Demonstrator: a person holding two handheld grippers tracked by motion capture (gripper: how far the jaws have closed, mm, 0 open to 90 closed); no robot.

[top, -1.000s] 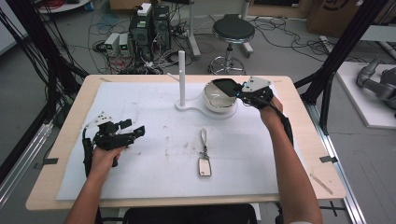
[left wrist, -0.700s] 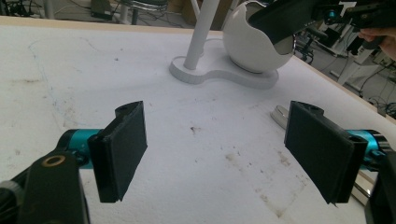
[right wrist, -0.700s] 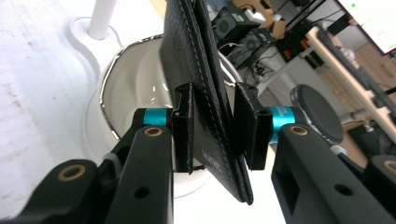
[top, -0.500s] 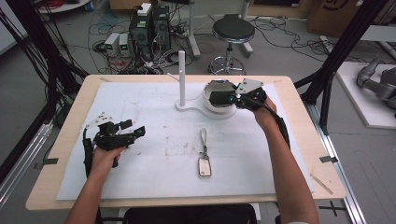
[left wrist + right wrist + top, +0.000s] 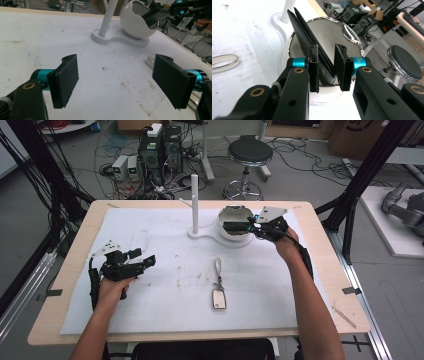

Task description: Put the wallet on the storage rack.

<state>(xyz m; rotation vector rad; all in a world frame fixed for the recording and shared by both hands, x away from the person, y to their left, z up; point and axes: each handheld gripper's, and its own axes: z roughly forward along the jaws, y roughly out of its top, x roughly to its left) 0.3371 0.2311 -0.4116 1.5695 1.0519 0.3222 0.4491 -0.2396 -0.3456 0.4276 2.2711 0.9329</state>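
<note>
Nearest, the left gripper (image 5: 145,262) rests on the white-covered worktop (image 5: 165,235) with its jaws spread wide around bare paper. Mid-worktop lies a key fob (image 5: 218,297) on its strap. Farther back, the right gripper (image 5: 326,67) holds a black wallet (image 5: 308,35) standing on edge in the white bowl (image 5: 348,35). Its jaws have just been closing; the wallet lies against the left one, with a slight gap at the other. Beside the bowl rises a white post (image 5: 194,200).
</note>
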